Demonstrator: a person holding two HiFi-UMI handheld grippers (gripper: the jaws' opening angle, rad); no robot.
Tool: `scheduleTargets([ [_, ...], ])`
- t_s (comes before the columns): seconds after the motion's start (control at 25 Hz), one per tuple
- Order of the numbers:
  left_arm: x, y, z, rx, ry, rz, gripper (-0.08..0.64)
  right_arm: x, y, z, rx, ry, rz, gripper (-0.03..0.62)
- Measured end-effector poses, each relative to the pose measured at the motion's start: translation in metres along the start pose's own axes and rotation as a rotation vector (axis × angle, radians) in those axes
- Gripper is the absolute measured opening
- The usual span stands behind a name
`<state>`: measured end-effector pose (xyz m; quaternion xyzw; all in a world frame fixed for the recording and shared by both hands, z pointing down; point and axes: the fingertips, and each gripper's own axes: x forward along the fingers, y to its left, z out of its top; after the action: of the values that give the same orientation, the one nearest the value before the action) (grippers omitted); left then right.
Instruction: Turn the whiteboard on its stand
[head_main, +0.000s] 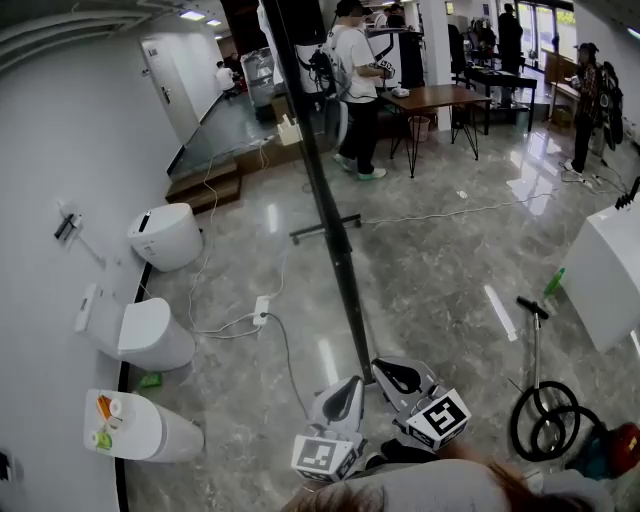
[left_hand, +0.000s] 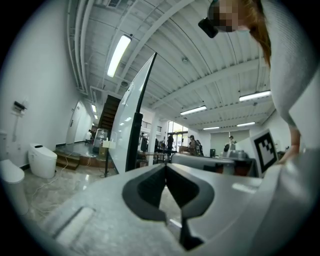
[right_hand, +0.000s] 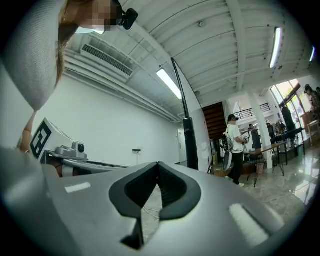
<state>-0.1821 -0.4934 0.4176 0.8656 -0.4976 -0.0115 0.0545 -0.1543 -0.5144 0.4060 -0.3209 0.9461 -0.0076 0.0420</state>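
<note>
- Head view showed the whiteboard (head_main: 318, 180) edge-on on its stand, running from far to near and ending just beyond both tools.
- Left tool (head_main: 345, 392) and right tool (head_main: 396, 374) were each pressed together and empty, probably so they could push that near edge round.

Head view steeply downward; both gripper views level, toward shared whiteboard (left_hand: 125, 125).

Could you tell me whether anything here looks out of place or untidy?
A white power strip lies loose on the floor, its cords trailing past the toilets, and another cable crosses the walkway beyond the whiteboard stand. Nothing looks spilled or broken.
</note>
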Motion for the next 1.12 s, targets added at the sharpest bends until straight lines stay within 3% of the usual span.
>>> scheduleTargets([
  [0.24, 0.006, 0.017, 0.011, 0.032, -0.041, 0.069, -0.005, 0.021, -0.022, 0.005, 0.003, -0.012, 0.009, -0.001],
  [0.36, 0.008, 0.024, 0.012, 0.017, -0.049, 0.097, -0.005, 0.037, -0.043, -0.007, 0.006, 0.024, -0.028, 0.075],
  [0.56, 0.005, 0.035, 0.016, 0.018, -0.067, 0.124, -0.005, 0.093, -0.084, -0.036, 0.048, 0.101, -0.08, 0.257],
  [0.68, -0.001, 0.041, 0.018, 0.022, -0.07, 0.143, -0.005, 0.128, -0.096, -0.025, 0.021, 0.086, -0.086, 0.327],
  [0.88, -0.019, 0.059, 0.018, 0.028, -0.065, 0.207, -0.005, 0.18, -0.113, 0.009, -0.071, 0.026, -0.115, 0.345],
  [1.12, -0.049, 0.078, 0.018, 0.013, -0.063, 0.295, -0.005, 0.218, -0.129, 0.005, -0.109, 0.052, -0.153, 0.345],
])
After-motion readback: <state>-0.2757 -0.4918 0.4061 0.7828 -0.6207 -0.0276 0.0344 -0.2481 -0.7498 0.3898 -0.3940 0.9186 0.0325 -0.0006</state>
